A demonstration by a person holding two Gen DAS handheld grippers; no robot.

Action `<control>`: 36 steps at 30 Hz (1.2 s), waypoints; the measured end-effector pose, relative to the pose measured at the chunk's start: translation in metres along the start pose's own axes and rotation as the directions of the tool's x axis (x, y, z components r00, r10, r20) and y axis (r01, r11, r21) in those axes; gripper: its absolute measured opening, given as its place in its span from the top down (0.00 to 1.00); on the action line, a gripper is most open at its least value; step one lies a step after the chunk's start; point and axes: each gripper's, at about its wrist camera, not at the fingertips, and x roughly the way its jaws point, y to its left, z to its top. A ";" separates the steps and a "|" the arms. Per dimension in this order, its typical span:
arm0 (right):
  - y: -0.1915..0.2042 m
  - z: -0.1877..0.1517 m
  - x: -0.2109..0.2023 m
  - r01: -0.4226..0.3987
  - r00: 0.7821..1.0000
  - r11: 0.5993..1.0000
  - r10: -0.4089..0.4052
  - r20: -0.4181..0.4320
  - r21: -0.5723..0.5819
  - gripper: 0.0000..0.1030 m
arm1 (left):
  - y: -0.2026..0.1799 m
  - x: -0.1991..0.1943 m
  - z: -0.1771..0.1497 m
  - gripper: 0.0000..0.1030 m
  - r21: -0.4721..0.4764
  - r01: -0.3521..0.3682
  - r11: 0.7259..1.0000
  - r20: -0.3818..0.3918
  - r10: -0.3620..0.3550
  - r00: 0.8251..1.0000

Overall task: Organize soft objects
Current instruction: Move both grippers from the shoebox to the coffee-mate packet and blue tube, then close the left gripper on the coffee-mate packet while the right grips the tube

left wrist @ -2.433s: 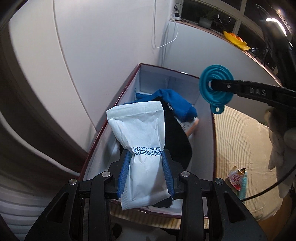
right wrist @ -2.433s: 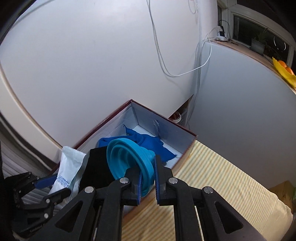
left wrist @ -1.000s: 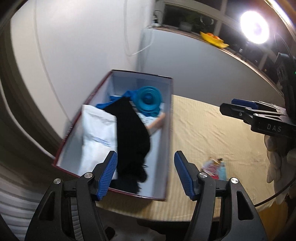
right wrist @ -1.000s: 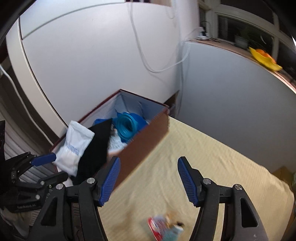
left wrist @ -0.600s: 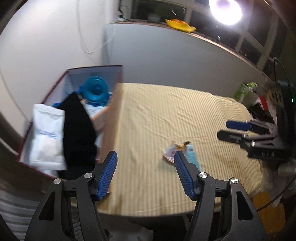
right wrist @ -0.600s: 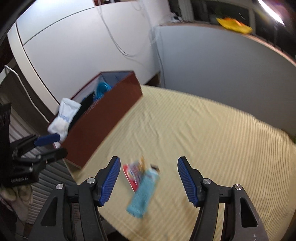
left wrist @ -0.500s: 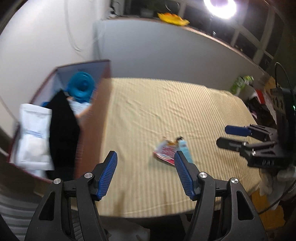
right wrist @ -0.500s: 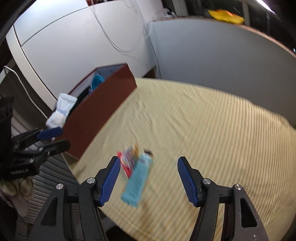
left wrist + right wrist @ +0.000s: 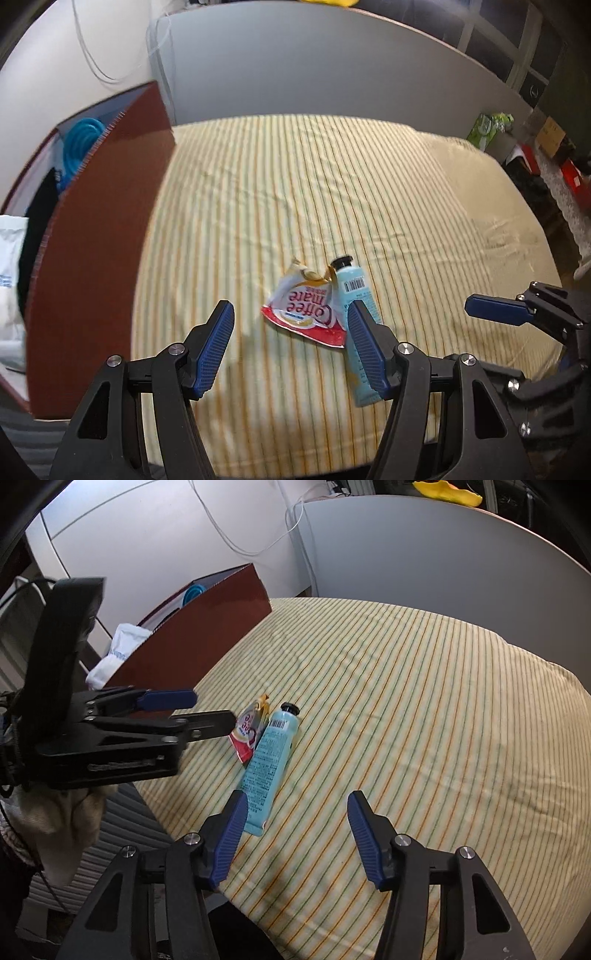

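Observation:
A red and white Coffee mate sachet and a light blue tube lie side by side on the striped cloth; they also show in the right wrist view as the sachet and the tube. My left gripper is open and empty, its fingers either side of the sachet. My right gripper is open and empty, just right of the tube's flat end. A dark red box at the left holds a blue funnel, a black cloth and a white pouch.
The striped yellow cloth covers the table. White walls and hanging cables stand behind the box. The table's near edge runs just below both grippers. Clutter sits on the floor at the far right.
Both grippers let go of the pouch and the funnel, which now lie in the box. Both swung right, away from the box, and now hover open by the sachet and tube.

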 end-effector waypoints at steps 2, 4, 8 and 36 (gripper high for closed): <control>0.000 -0.002 0.002 0.001 1.000 1.000 -0.001 -0.004 0.000 0.49 | -0.003 0.005 -0.002 0.38 0.006 0.002 1.000 -0.011 -0.002 1.000; 0.000 -0.003 0.004 -0.002 1.000 1.000 0.002 -0.006 0.002 0.49 | -0.003 0.009 -0.002 0.38 0.014 -0.008 1.000 -0.013 0.008 1.000; -0.001 -0.002 0.004 0.000 1.000 1.000 0.000 -0.006 0.003 0.49 | -0.003 0.017 -0.001 0.38 0.007 -0.013 1.000 -0.020 0.013 1.000; 0.031 0.012 0.053 0.061 0.998 0.998 -0.062 -0.031 -0.036 0.49 | 0.021 0.032 0.013 0.38 -0.011 -0.083 0.996 0.025 0.083 0.996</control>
